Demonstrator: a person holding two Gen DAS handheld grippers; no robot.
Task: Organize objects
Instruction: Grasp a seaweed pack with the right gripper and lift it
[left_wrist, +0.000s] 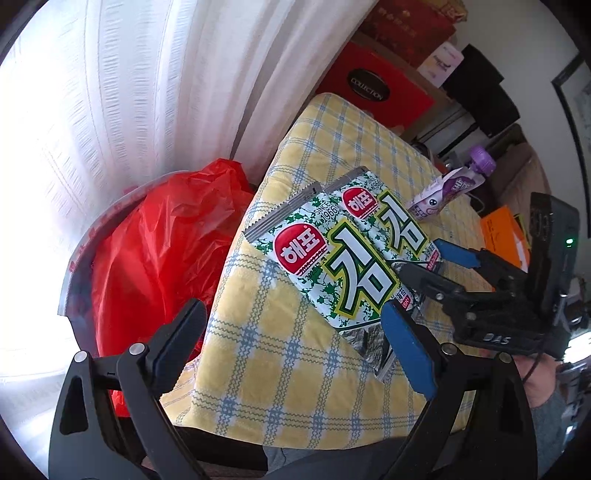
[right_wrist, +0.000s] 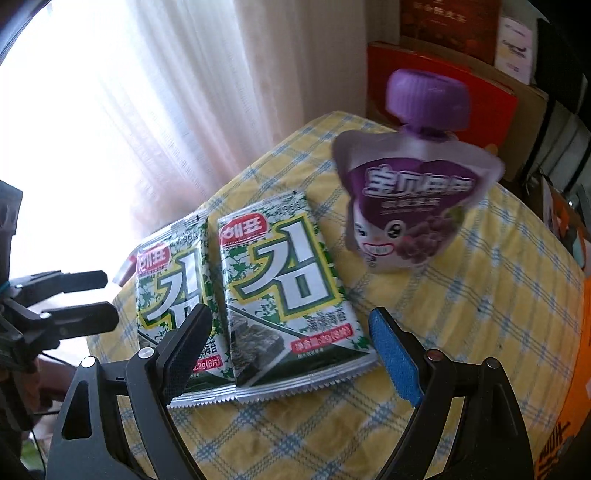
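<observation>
The left gripper (left_wrist: 291, 343) and right gripper (right_wrist: 291, 354) both stand wide apart, holding nothing, over two green-and-white foil seaweed packets (right_wrist: 288, 291) marked "SINCE 1966", lying side by side on the yellow checked tablecloth (right_wrist: 480, 314). Beyond stands a purple-capped grape drink pouch (right_wrist: 410, 192). Only the left view shows a crumpled red plastic bag (left_wrist: 159, 251) and a red "COLLECTION" box (left_wrist: 373, 85).

Both wrist cameras look steeply down, close over the checked bench (left_wrist: 280, 354). Both views share the two seaweed packets (right_wrist: 291, 295) and the purple pouch (left_wrist: 447, 190), lying toward 12 o'clock.
</observation>
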